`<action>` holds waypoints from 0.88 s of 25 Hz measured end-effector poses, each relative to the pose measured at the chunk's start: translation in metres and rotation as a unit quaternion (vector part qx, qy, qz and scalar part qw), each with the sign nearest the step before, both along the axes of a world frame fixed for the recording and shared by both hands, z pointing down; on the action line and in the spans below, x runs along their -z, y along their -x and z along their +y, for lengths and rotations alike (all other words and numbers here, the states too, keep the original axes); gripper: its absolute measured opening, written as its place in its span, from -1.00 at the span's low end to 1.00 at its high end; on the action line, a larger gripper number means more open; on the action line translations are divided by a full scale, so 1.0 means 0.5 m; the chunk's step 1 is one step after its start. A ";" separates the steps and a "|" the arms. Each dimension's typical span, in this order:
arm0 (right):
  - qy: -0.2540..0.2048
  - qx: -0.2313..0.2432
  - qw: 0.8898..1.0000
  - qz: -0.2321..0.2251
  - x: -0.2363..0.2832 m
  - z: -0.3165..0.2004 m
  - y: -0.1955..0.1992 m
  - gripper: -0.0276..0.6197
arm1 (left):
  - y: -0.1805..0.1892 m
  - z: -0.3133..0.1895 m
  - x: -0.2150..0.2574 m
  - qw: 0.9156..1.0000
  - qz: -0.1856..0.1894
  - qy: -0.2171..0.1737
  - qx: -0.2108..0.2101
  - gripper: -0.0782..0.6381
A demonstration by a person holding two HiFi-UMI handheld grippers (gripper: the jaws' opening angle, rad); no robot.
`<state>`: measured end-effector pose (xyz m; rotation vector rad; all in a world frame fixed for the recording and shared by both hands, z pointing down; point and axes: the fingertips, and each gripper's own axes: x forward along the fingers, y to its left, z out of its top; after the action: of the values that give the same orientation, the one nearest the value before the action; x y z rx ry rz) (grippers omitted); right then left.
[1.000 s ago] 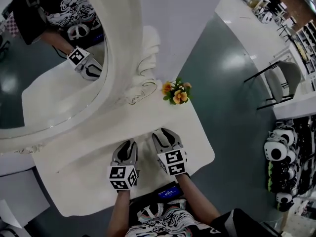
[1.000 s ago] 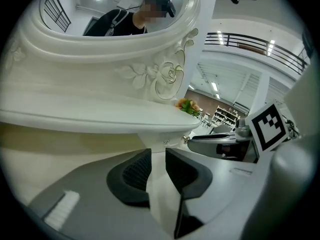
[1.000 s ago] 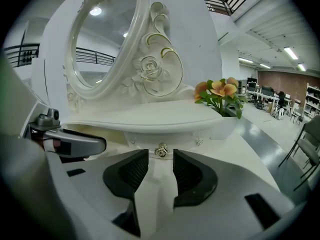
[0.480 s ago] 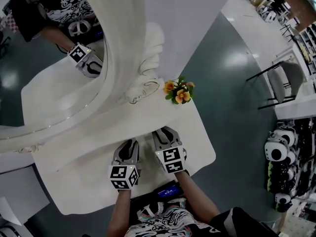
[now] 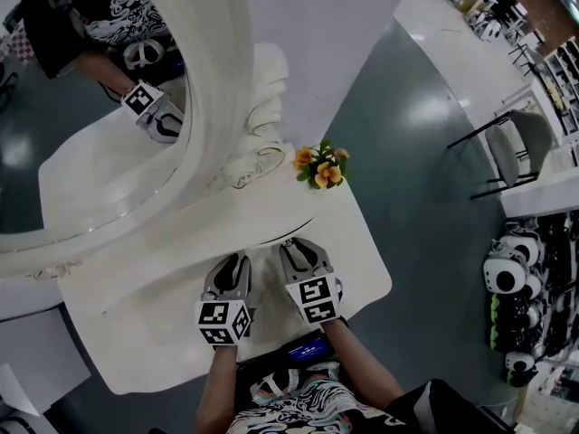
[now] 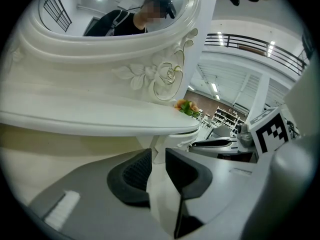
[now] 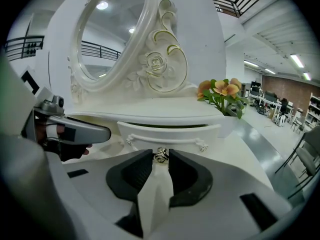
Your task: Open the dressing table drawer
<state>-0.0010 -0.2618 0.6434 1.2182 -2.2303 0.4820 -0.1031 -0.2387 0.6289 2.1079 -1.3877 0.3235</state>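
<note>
The step in hand looks like the pull itself: the right claw [image 7: 160, 160] is closed narrow on the small metal knob [image 7: 160, 155] at the middle of the drawer front [image 7: 170, 132], with the pads on either side of it. To do it well, I would draw straight back toward the person, at 6 o'clock in the head view, in line with the drawer's travel. Lifting or twisting is best avoided, since so small and ornate a knob could slip from the pads. A slow, even pull should also keep the flowers [image 7: 220, 91], at 1 o'clock from the claw, from shaking. The left claw [image 6: 158, 159] sits just beside the right one at its 9 o'clock. Its jaws stand a narrow gap apart with nothing plainly caught, only white woodwork showing beyond. It may as well stay clear of the drawer's path. The drawer sits under the near edge of the white surface [image 5: 181, 297], below the oval mirror [image 7: 107, 34]. Its front is white and gently bowed, with a raised moulding ending in small rosettes. A thin dark seam along its top suggests it is shut or barely started.
</note>
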 end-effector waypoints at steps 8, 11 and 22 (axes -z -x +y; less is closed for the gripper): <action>0.008 -0.005 1.000 0.006 -0.005 0.048 -0.019 -0.60 | -0.006 0.005 0.006 1.000 -0.001 -0.004 -0.005 -0.56; 0.011 -0.008 1.000 0.008 -0.005 0.061 -0.027 -0.60 | -0.010 0.004 0.010 1.000 0.000 -0.005 -0.007 -0.56; 0.026 -0.023 0.999 0.000 -0.017 0.082 -0.037 -0.58 | -0.006 0.006 0.035 1.000 0.000 -0.018 -0.005 -0.56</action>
<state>0.0174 -0.2208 0.6517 1.2446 -2.1803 0.5552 -0.1002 -0.2359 0.6115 2.1446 -1.3948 0.3041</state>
